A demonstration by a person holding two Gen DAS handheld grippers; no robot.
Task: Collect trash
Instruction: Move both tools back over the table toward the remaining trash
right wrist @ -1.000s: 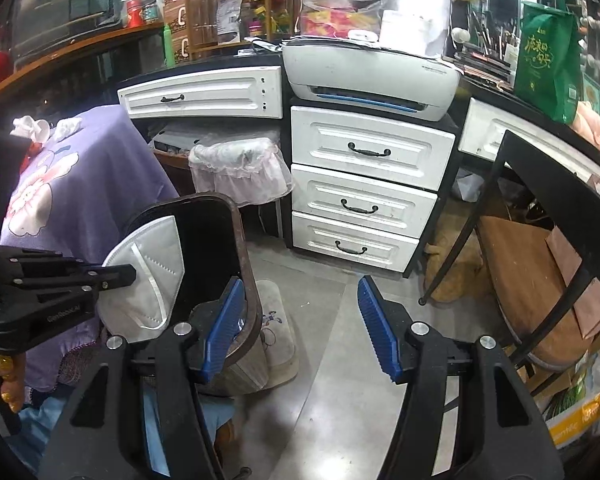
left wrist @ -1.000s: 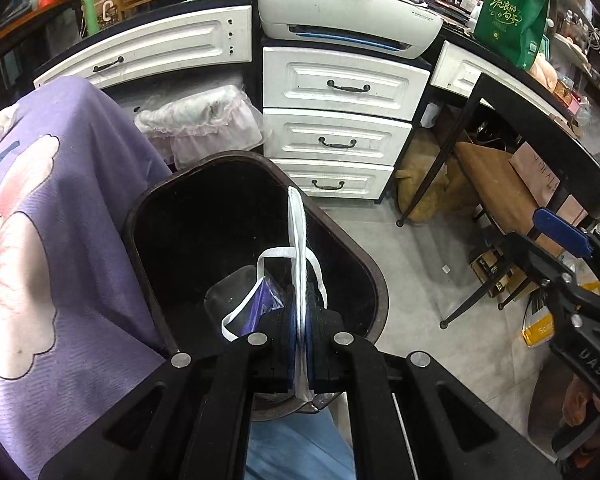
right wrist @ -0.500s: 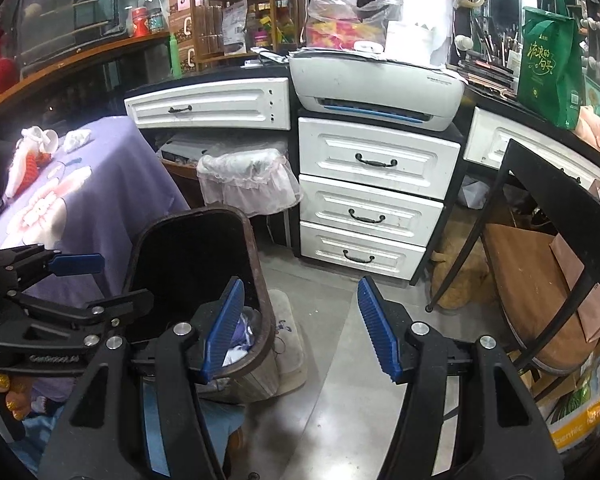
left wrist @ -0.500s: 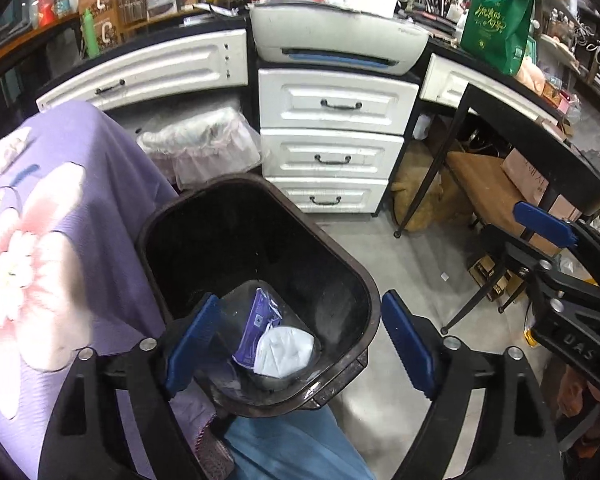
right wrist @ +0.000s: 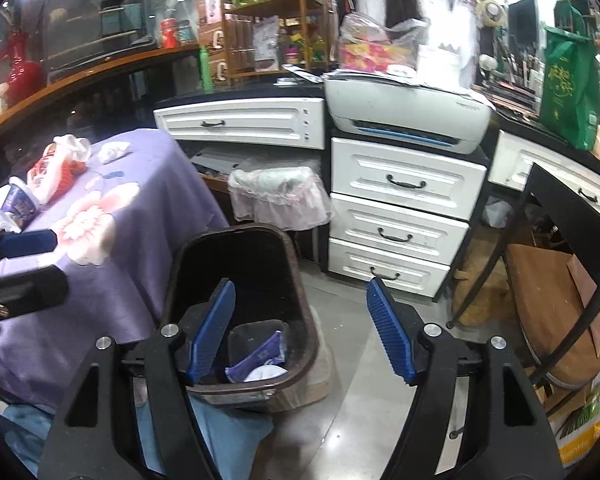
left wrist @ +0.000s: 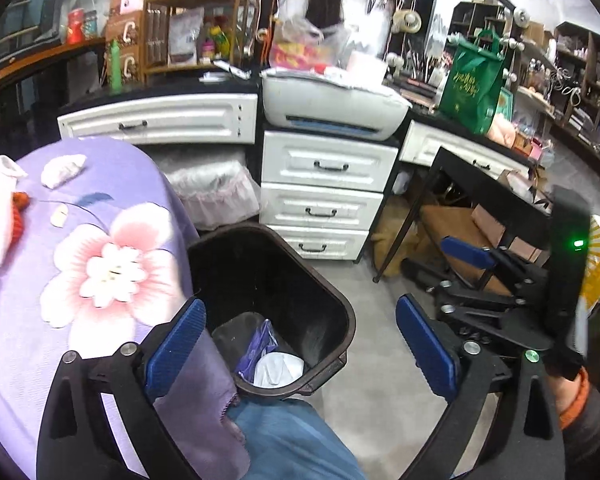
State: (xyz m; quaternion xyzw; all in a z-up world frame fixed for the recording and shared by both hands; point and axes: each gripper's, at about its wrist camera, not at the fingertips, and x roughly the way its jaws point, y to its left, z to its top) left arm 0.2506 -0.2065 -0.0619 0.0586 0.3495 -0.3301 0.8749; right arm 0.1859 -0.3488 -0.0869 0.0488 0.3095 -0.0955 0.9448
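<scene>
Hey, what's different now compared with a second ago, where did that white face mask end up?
The left gripper let go of the white face mask, which dropped into the dark bin beside a purple wrapper. Its jaws have just been opening, nothing between them. The right gripper also widened, empty. Bin and purple tablecloth stayed put.

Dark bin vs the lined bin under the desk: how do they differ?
The dark bin stands out on the floor beside the purple tablecloth; the lined bin sits tucked under the desk. The dark bin has no liner showing and holds a white face mask and a purple wrapper; the lined bin's frilly plastic hides its contents. Both are upright.
</scene>
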